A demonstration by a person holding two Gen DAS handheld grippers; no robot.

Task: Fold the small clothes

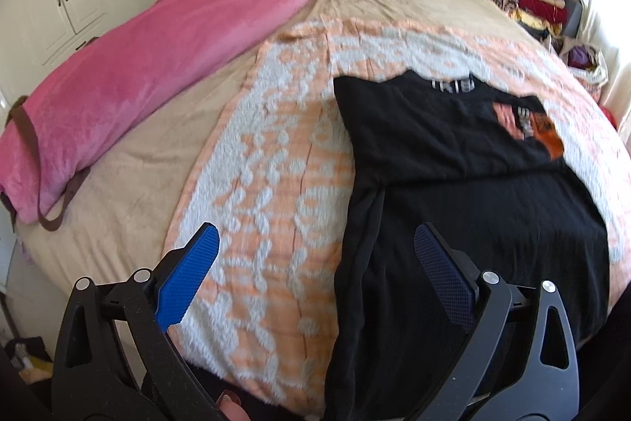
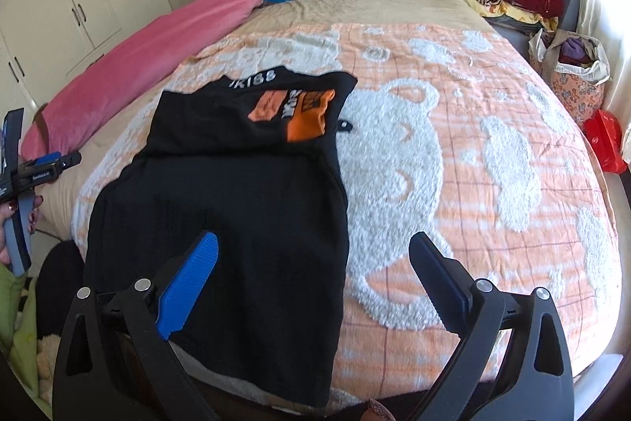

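A black T-shirt (image 2: 236,192) with an orange print lies flat on the bear-patterned blanket (image 2: 453,152), its hem at the bed's near edge — top part folded down. Both the left gripper (image 1: 315,263) and right gripper (image 2: 311,263) hover above the hem, fingers wide apart, gripping nothing. A pink rolled blanket (image 1: 138,93) lines the bed's left edge.

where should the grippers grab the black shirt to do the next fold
Probably the near hem of the black shirt, one bottom corner each. Its top is already folded down, leaving the hem as the free edge beside both open grippers, left gripper and right gripper. Come in low from the bed's near edge.
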